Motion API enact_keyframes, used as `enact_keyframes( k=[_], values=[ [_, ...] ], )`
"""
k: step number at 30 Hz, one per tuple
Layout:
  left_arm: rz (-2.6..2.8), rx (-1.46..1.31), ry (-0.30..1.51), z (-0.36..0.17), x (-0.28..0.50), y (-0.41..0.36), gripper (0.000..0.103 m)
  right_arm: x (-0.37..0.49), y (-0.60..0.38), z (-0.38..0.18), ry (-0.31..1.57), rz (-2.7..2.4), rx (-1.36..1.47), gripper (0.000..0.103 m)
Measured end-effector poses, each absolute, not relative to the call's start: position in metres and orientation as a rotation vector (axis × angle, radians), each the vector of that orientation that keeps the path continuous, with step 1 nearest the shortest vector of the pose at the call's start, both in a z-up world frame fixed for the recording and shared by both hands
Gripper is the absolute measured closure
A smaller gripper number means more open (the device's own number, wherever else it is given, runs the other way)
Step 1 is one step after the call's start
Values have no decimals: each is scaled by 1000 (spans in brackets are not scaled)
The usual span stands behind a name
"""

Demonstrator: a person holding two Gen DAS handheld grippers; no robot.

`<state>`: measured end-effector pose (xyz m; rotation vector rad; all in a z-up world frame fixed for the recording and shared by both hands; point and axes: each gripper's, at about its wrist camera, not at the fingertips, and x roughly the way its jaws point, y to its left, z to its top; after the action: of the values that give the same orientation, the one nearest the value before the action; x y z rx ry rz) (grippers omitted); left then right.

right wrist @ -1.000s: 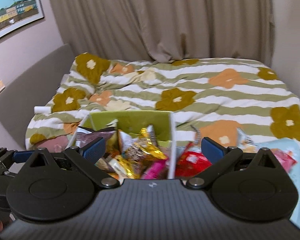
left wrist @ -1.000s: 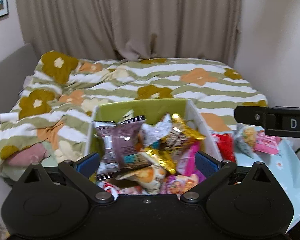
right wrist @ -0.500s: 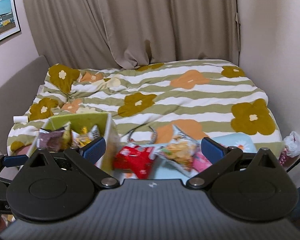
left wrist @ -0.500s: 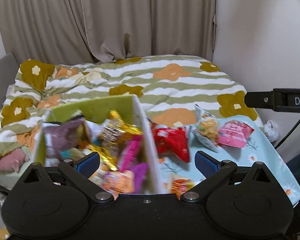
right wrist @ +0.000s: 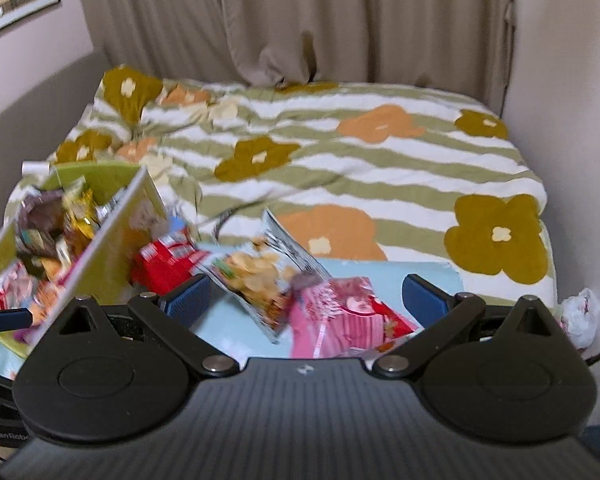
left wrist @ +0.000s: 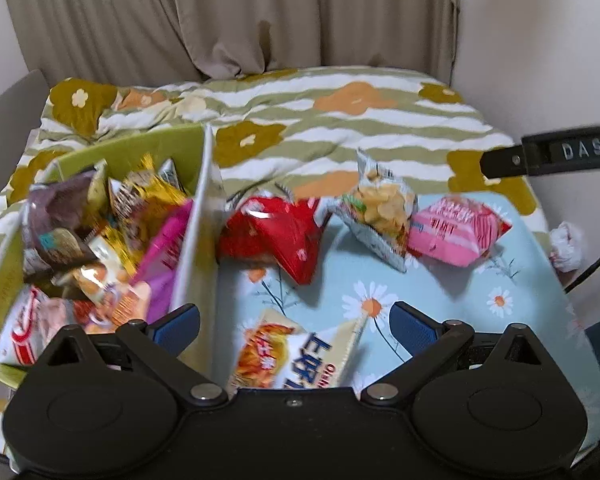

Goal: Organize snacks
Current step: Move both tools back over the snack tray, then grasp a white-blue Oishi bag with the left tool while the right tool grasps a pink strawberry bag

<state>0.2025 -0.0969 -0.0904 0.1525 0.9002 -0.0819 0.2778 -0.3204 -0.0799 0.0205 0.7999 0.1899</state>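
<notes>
- The landmark is the green box (left wrist: 198,236), already heaped with packets; four snacks lie loose on the flowered cloth (left wrist: 480,300) to its right.
- The left hand-held gripper (left wrist: 294,326) has its blue pads spread wide and holds nothing. The orange-and-white packet (left wrist: 296,354) lies right under it, between the pads and just right of the box's white wall; its long axis runs up to the right.
- The right hand-held gripper (right wrist: 306,294) is also wide and empty. The pink packet (right wrist: 340,320) lies between its pads, with the chip bag (right wrist: 260,276) overlapping it on the box side.
- The red packet (left wrist: 280,236) rests against the box's wall, nearer the left hand-held gripper.
- My judgement: each hand has its own nearest packet, so the left would take the orange-and-white one, with only a short hop left over the wall.
- Room: the cloth between the packets is bare. The box is nearly full, so a drop on top of the heap looks safer than pushing in. The bed (right wrist: 380,168) lies beyond the box.
</notes>
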Motion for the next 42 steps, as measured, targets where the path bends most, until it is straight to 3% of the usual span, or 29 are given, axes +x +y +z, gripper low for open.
enact_keyframes(
  k=[16, 25, 27, 33, 42],
  values=[
    [55, 338, 1021, -178, 237, -129, 2, 351, -339, -159, 976, 323, -22, 0],
    [95, 337, 1133, -202, 246, -118, 14, 373, -335, -181, 1029, 364, -50, 0],
    [94, 331, 1136, -203, 245, -116, 23, 376, -334, -186, 1045, 367, -57, 0],
    [87, 309, 1125, -198, 243, -115, 34, 384, -333, -197, 1079, 366, -77, 0],
    [73, 269, 1099, -184, 240, -118, 37, 392, -335, -214, 1127, 380, -63, 0]
  ],
)
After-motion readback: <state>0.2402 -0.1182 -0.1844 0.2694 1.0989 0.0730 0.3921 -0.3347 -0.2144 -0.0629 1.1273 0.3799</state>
